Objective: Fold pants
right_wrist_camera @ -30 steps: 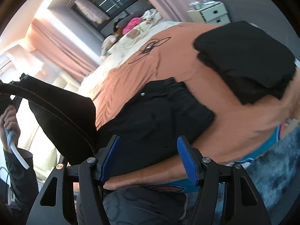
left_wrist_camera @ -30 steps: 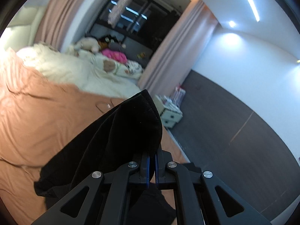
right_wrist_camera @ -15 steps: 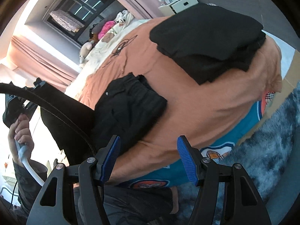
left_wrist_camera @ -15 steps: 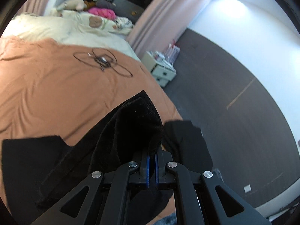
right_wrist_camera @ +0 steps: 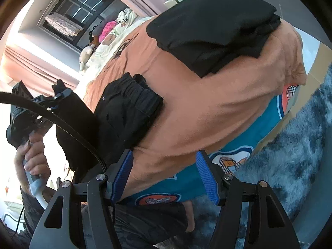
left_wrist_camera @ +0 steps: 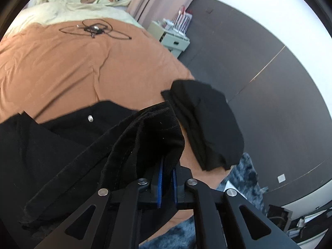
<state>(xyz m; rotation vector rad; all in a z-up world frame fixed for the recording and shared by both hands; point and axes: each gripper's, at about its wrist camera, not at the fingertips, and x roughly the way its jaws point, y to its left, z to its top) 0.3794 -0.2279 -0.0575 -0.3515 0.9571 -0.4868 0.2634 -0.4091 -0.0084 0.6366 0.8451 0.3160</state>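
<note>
Left wrist view: left gripper, jaws just easing apart, has the pants hem between its pads, draped over the waistband half on the bed. Beyond the waistband lies a folded pile. Right gripper gapes empty off the bed's edge.

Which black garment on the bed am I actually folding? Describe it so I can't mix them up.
Start at the orange bedspread. Two black garments lie on it; yours is the pants at the near edge. Unlike the folded stack to its right, it has a silver button and elastic waistband.
</note>
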